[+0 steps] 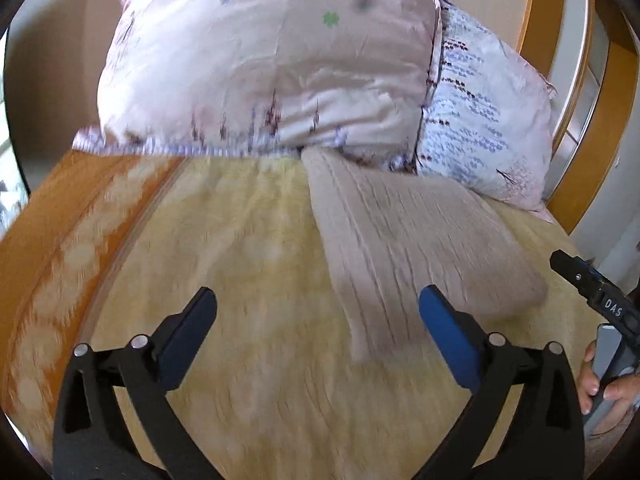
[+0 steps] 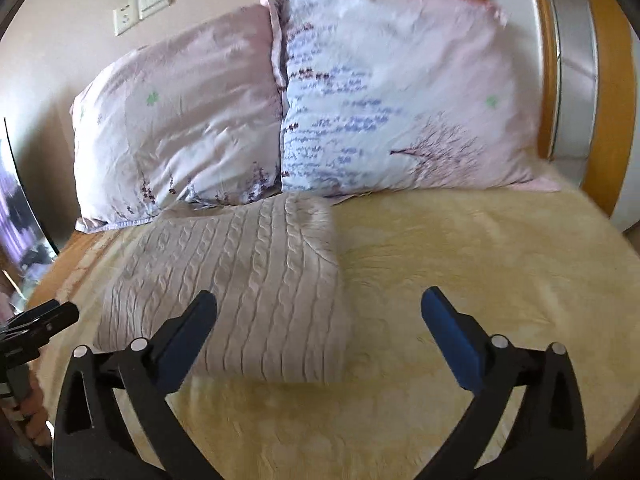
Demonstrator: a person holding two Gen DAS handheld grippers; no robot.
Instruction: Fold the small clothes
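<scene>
The left hand-held gripper (image 1: 318, 304) and the right hand-held gripper (image 2: 319, 304) are seen nearest, both spread wide with nothing held. The bed (image 2: 460, 248) is covered by a yellow blanket (image 1: 240, 240). Two pillows (image 2: 400, 92) are leaned at its head. The knitted sweater (image 2: 256, 280) is laid folded below them, likely let go as finished. No containers are seen.

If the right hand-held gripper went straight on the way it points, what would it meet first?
Probably the yellow blanket, just right of the folded sweater; the open right hand-held gripper holds nothing. Depth is unclear.
</scene>
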